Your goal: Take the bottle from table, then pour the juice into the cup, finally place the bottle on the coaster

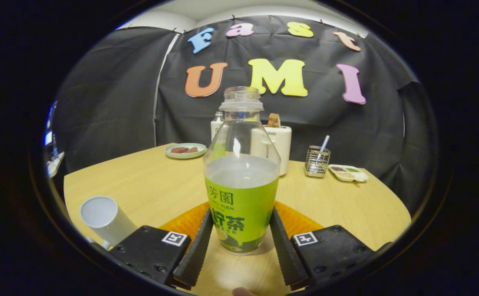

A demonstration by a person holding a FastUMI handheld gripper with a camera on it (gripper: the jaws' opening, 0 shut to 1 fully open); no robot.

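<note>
**Bottle upright between the fingers, over the orange coaster**

The gripper [241,246] has its two fingers on either side of the juice bottle [241,181], low on its green label. Both fingers lie right against the bottle's sides, so the gripper looks clamped on it. The bottle stands upright, uncapped, its clear upper part showing pale liquid up to just above the label. Its base sits at the near edge of the orange coaster [186,222], which spreads out behind it on both sides; whether the base touches the surface or hangs just above it cannot be told.

To the left of the fingers, near the table edge, stands a white cup [104,220], its open mouth turned towards the camera. It is apart from the bottle and the coaster.

Beyond the bottle, on the far side of the wooden table [346,205], stand a white container [280,148], a small plate with brown pieces [185,150], a wire-mesh holder with a utensil in it [317,161] and a shallow divided dish [348,172].
</note>
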